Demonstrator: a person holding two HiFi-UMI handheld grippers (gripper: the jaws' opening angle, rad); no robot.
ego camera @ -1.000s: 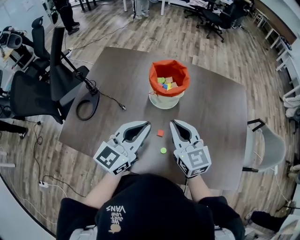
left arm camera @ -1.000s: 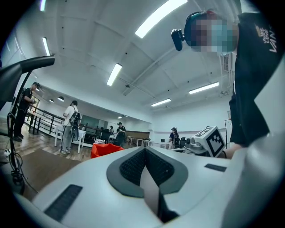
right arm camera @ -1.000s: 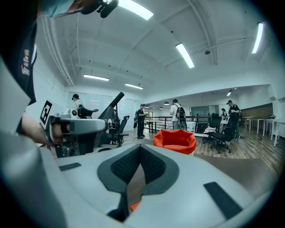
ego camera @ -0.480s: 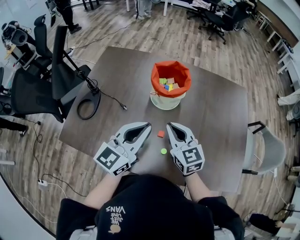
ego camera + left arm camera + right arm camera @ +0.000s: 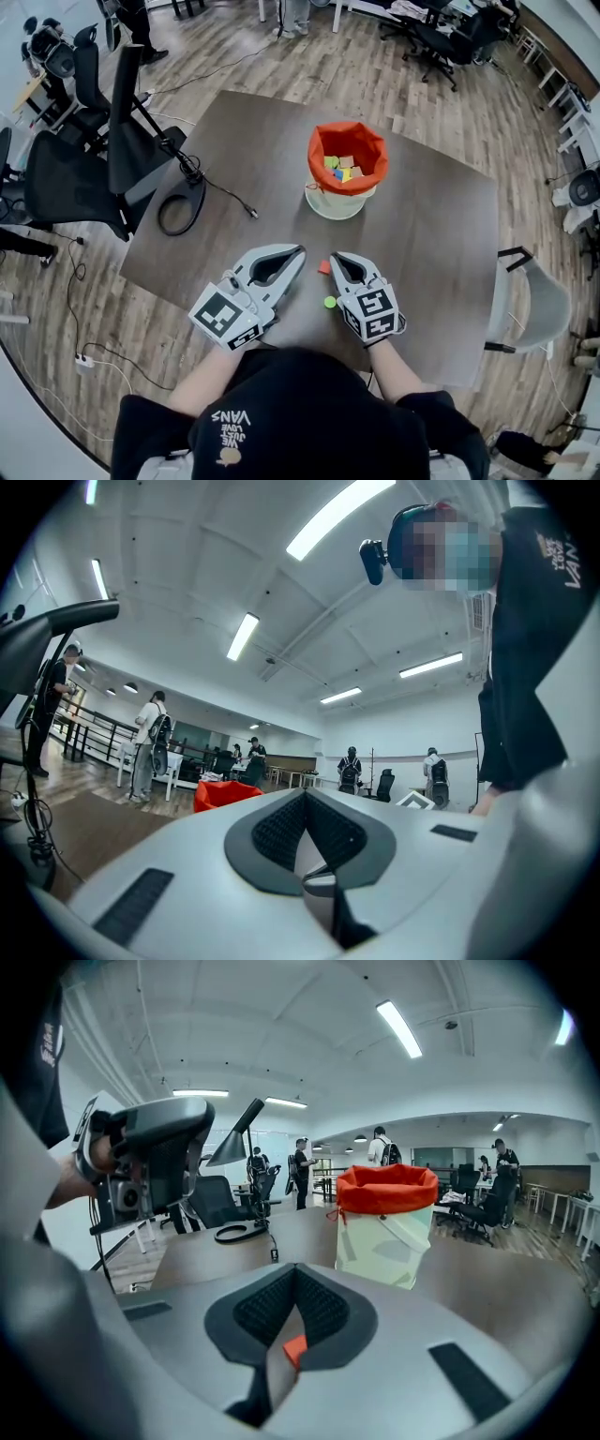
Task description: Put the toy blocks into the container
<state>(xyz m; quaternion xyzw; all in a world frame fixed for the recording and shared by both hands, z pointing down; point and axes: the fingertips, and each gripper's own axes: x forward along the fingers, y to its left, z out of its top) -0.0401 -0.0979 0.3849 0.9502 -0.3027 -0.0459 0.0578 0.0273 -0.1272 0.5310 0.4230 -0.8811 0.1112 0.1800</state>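
The white container with an orange liner [image 5: 319,152] stands on the far half of the dark table [image 5: 431,234], with several coloured blocks [image 5: 341,167] inside. A small red block [image 5: 323,267] lies on the table just left of my right gripper [image 5: 334,257], whose jaws are shut and empty. In the right gripper view the red block [image 5: 294,1349] shows through the gap under the closed jaws, with the container [image 5: 384,1232] ahead. A green round piece [image 5: 330,302] lies beside that gripper's body. My left gripper [image 5: 300,251] rests to the left, shut and empty.
A black cable loop [image 5: 178,208] lies at the table's left edge, its cord running toward the middle. Black office chairs [image 5: 66,178] stand left of the table and a grey chair [image 5: 536,300] at the right. People stand far off in the room.
My right gripper has come down and shifted left, so its tips now sit next to the red block. The left gripper has stayed in place.
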